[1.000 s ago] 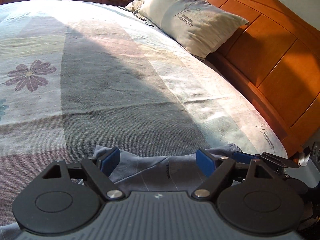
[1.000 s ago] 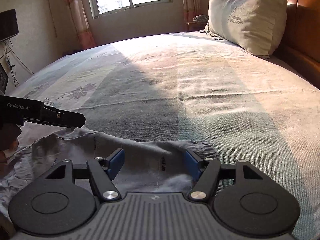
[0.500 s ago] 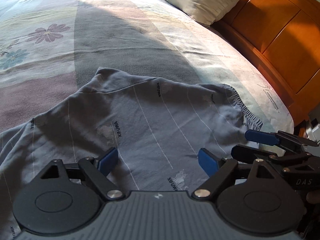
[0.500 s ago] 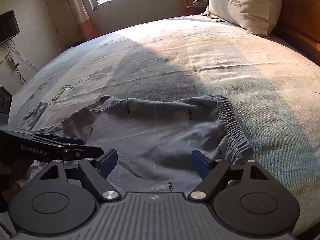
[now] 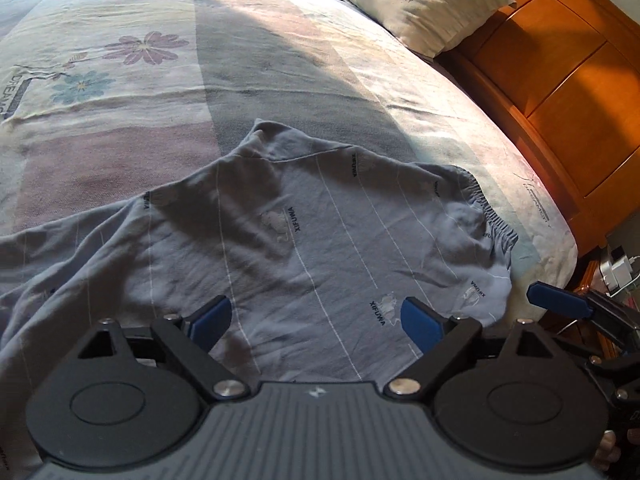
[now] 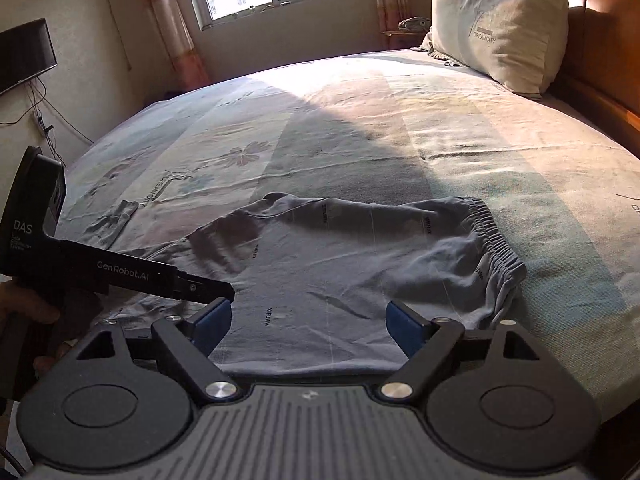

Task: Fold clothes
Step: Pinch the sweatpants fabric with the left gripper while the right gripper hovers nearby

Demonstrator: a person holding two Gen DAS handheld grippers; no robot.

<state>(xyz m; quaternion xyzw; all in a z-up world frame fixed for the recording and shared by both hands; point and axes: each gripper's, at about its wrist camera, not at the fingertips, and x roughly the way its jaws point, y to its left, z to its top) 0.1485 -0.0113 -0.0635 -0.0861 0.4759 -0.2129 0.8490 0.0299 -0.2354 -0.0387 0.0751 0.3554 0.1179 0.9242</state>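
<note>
Two tools, the left tool (image 5: 312, 318) and right tool (image 6: 308, 320), hover with jaws just widened, apart, gripping nothing. The soft grey-blue cotton trousers with elastic waistband (image 5: 304, 240) lie spread on the flower-patterned bed (image 5: 280, 60), well short of the beige pillow (image 5: 420, 4). Light and limp, they likely handle best pinched at waistband (image 6: 496, 240) corners.

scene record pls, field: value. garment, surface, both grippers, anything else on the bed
garment: blue-grey cotton trousers with thin white lines and an elastic waistband, spread flat, not yet folded
surface: bed with pastel striped floral sheet
left gripper: jaws open, just been opening, nothing between the pads, above the near edge of the trousers
right gripper: jaws open, just been opening, nothing gripped, above the near edge by the waistband end
pillow: beige printed pillow leaning on the orange wooden headboard
</note>
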